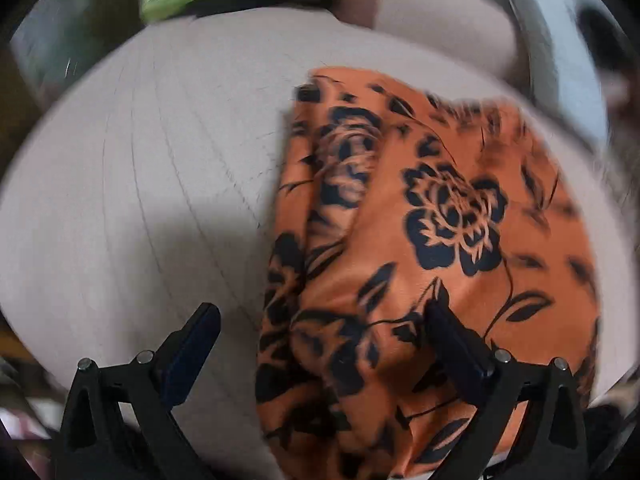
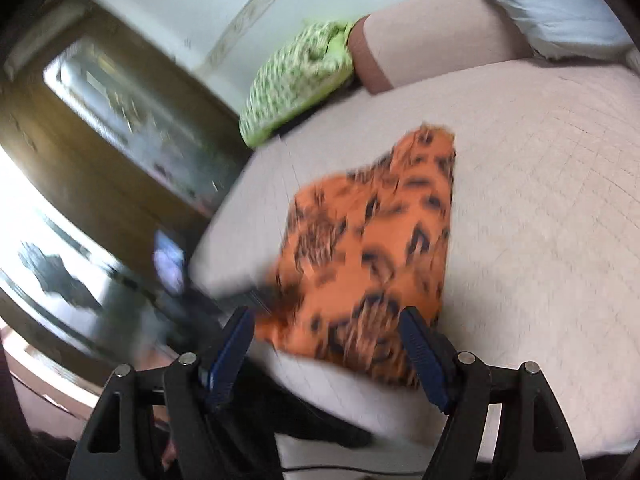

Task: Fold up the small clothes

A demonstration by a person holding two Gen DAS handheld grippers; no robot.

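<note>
The left hand-held gripper (image 1: pixel 320 324) is wide open and holds nothing; its jaws stand over the left edge of the orange flowered cloth (image 1: pixel 432 220), probably to take that edge for a fold. The cloth lies bunched, partly doubled, on the beige bed (image 1: pixel 160 160), near the front edge. The right hand-held gripper (image 2: pixel 326 326) is open too, above the near corner of the cloth. A green patterned bundle (image 2: pixel 296 80) lies far behind. I see no containers.

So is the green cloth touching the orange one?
Apart. The right wrist view shows bare bed cover between the green cloth and the orange cloth.
</note>
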